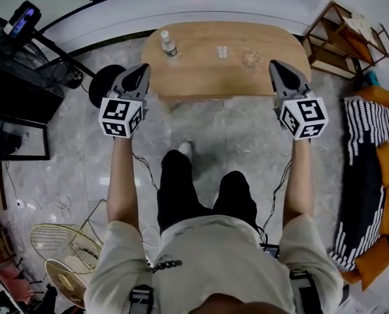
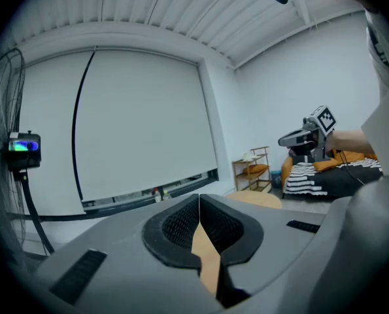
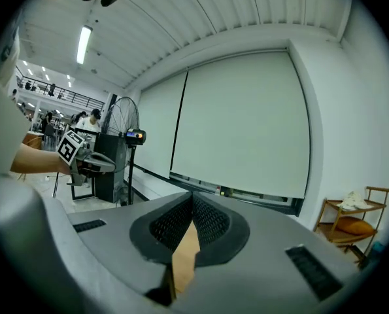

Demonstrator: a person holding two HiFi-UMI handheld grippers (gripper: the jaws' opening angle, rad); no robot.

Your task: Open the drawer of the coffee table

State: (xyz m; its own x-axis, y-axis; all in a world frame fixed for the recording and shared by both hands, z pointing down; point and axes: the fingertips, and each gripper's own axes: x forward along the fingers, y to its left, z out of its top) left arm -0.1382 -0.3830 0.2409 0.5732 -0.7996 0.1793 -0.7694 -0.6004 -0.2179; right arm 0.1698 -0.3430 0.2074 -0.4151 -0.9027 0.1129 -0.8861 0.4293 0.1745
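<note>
**A:** Where's the table?

**B:** The table (image 1: 272,41) stands ahead of the person. The left gripper (image 1: 142,70) and right gripper (image 1: 276,67) are over its near corners. I can't tell whether they touch it.

**A:** And the drawer?

**B:** Probably under the top on the near side. That front is in shadow and I can make out no handle.

**A:** How would it handle?

**B:** My guess is stiff wood, not heavy, sliding straight out. I'd take it at the middle of the front, by a handle or the lower lip, so it doesn't jam askew. Pull gently, because a bottle (image 1: 169,44) stands on top and could tip.

**A:** Jaws?

**B:** Both pairs are pressed together with nothing between them. They'd need to part before gripping.

**A:** What does each view add?

**B:** Only the head view shows the whole top and the bottle. The gripper views show just a sliver of wood below the closed jaws. They also show the room, with a fan (image 3: 119,120), a shelf (image 3: 351,221) and each other's gripper
</note>
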